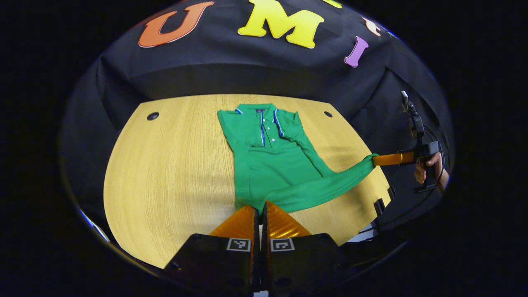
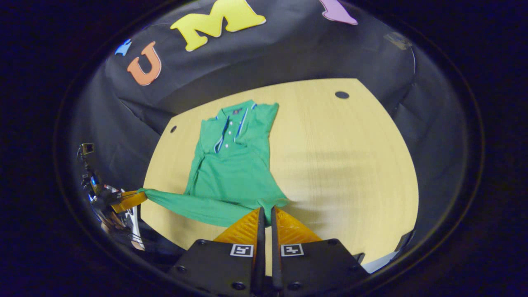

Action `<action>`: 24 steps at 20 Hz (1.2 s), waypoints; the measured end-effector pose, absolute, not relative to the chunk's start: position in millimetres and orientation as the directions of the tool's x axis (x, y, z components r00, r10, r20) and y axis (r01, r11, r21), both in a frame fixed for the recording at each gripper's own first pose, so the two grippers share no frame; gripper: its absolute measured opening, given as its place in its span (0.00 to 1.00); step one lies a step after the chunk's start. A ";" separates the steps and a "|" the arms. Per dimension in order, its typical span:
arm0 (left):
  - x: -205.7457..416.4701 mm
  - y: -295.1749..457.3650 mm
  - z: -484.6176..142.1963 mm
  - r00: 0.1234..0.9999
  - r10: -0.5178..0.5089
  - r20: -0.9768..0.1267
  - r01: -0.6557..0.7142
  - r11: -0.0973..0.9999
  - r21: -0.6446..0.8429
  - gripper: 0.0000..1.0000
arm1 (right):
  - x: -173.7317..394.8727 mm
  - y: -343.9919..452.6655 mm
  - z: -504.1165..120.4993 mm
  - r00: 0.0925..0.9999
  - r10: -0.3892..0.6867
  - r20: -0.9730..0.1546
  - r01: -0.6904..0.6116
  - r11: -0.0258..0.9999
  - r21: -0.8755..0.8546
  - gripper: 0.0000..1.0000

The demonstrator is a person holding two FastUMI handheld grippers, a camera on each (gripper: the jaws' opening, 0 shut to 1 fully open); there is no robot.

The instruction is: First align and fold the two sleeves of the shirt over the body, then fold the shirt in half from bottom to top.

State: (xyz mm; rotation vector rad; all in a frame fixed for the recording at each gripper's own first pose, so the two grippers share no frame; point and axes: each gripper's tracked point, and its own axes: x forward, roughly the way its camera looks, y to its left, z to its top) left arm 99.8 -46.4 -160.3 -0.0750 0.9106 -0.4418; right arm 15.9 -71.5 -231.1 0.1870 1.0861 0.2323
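Left gripper view: two grippers, jaws clamped on one shirt, one table.

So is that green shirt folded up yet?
Partly: the polo shirt lies collar-up on the table, sleeves folded over, while both tongs pinch its bottom hem, not yet folded upward.

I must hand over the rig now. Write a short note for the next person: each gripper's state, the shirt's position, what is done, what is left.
Left gripper: shut on the shirt's bottom hem.
Right gripper: shut on the other bottom corner; the hem is stretched between them at the near edge of the table.
Done: both sleeves appear folded over the body; the collar lies at the far side.
Left: carry the hem up to the collar, then release.
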 end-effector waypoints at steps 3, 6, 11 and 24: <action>148.3 -46.2 -143.2 0.582 -0.408 -0.704 0.320 0.910 -0.263 0.04 | 63.7 -64.5 -214.1 0.514 0.264 -0.816 -0.127 0.964 0.232 0.05; 201.4 -45.0 -132.1 0.618 -0.408 -0.671 0.307 0.912 -0.272 0.04 | 119.2 -49.2 -200.9 0.586 0.251 -0.771 -0.167 0.968 0.188 0.10; 300.1 -35.8 -123.6 0.696 -0.380 -0.610 0.287 0.925 -0.249 0.04 | 210.6 -26.1 -201.7 0.681 0.222 -0.698 -0.216 0.971 0.099 0.10; 450.3 -28.2 -293.8 0.724 -0.219 -0.654 0.152 0.975 -0.159 0.04 | 357.7 -5.3 -359.4 0.704 0.138 -0.697 -0.184 0.983 0.008 0.10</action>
